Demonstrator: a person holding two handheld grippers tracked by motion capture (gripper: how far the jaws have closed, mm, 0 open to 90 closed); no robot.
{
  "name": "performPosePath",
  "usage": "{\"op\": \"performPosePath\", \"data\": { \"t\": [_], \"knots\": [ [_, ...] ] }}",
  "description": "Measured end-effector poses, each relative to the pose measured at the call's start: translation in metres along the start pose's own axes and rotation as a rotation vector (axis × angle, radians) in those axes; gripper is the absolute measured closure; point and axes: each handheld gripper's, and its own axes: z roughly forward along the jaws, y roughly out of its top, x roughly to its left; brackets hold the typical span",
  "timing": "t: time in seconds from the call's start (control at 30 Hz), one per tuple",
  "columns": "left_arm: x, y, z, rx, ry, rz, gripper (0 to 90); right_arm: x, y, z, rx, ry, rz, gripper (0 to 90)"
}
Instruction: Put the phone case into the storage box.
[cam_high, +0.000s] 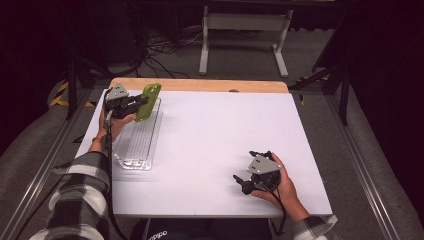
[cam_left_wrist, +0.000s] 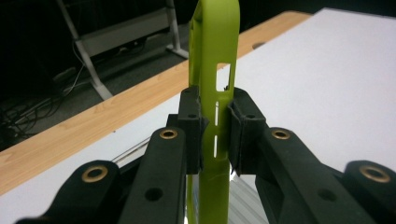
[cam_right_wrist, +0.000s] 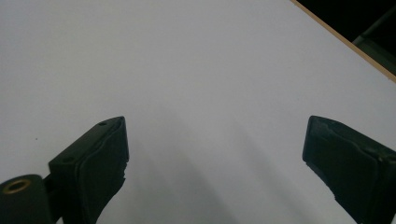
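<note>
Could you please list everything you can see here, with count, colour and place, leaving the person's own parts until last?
Phone case: one, lime green, held upright over the far end of the tray.
Tray: one, clear plastic, ribbed, on the table's left side.
Table: one, white top with a wooden far edge.
Stand: one, white metal frame, on the floor beyond the table.
Left gripper: one, black, shut on the phone case.
Right gripper: one, black, jaws wide apart over bare table.
Sleeves: two, plaid, bottom corners.
</note>
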Motion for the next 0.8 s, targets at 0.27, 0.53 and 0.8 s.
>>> {"op": "performPosePath", "data": {
  "t": [0.27,0.53,0.8],
  "knots": [
    [0.012,-0.007,-0.009,0.020,0.073,-0.016,76.2,0.000,0.000,0.000,0.005,0.005,-0.003,7.9],
    [0.021,-0.016,-0.014,0.117,0.101,0.024,73.5,0.002,0.000,0.002,0.027,0.008,-0.033,7.9],
    [0.019,-0.009,-0.001,0.140,0.170,0.056,71.2,0.004,-0.001,0.004,0.052,0.017,-0.044,8.3]
  ]
}}
